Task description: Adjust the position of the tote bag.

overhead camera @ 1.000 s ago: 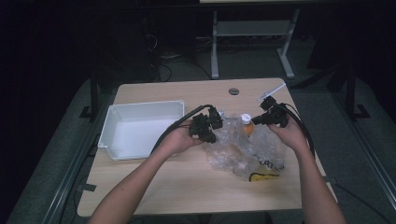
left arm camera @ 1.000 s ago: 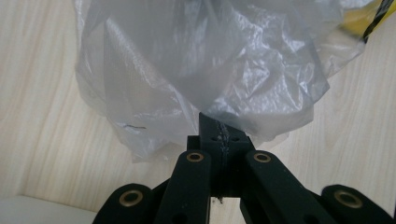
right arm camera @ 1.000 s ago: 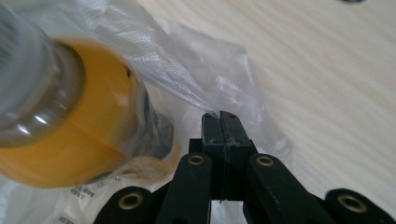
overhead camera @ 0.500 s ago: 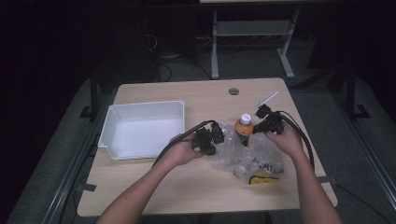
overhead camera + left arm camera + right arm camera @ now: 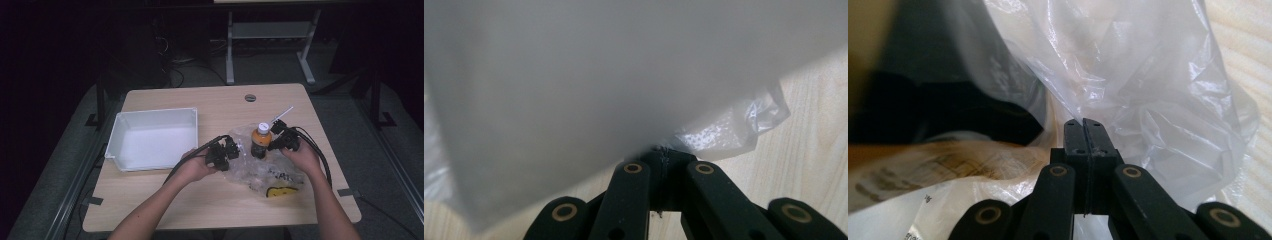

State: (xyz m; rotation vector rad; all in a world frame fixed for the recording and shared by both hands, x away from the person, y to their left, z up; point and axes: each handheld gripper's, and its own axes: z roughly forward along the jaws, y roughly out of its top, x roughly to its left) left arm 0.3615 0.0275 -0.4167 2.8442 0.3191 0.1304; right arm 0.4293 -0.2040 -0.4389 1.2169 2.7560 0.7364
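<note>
both forearms reach in from 6 o'clock. left gripper [image 5: 231, 148] and right gripper [image 5: 274, 140], jaws pressed together, each pinch the clear plastic bag [image 5: 260, 170] (mid-table), flanking an upright orange bottle [image 5: 260, 141]; white tray [image 5: 121, 132] at 9 o'clock.

No text, brand or number can be read. Dark print is seen on the clear bag [image 5: 280, 175] in the high view, but it is too small to be made out. In the right gripper view, blurred lines of print are seen on a label [image 5: 923, 165] at lower left, close to the lens; no letter can be told. The bottle [image 5: 260, 142] is too small for its label to be read.
</note>
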